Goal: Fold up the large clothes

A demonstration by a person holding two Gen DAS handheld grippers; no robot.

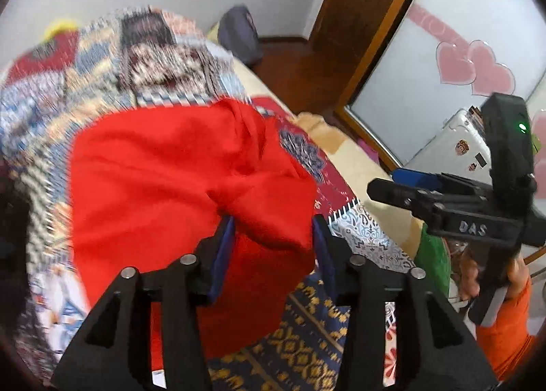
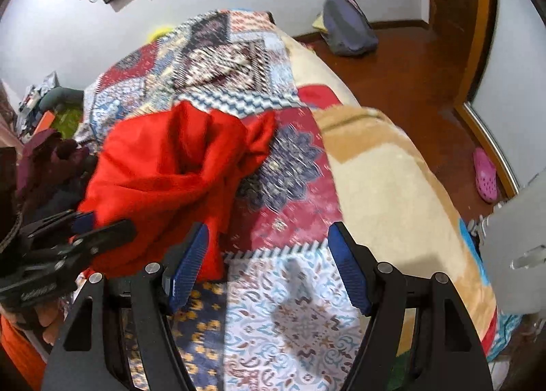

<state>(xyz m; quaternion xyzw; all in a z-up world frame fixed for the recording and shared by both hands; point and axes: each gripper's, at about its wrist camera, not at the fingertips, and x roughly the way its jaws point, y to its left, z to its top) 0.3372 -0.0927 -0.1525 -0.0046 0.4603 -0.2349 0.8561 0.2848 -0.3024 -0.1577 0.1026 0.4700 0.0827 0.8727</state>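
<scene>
Red cloth (image 1: 177, 179) bunches between my left fingers (image 1: 273, 244), which are spread and not pinching it; my right fingers (image 2: 269, 264) gape empty over the quilt (image 2: 290, 305), just right of the cloth.

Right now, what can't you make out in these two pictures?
- Red garment: what kind it is; bunched, and the left hand-held gripper covers its near edge in the left view.
- Bedspread pattern: blurred in the left view.
- Dark clothes: cut off by the right view's left edge.
</scene>
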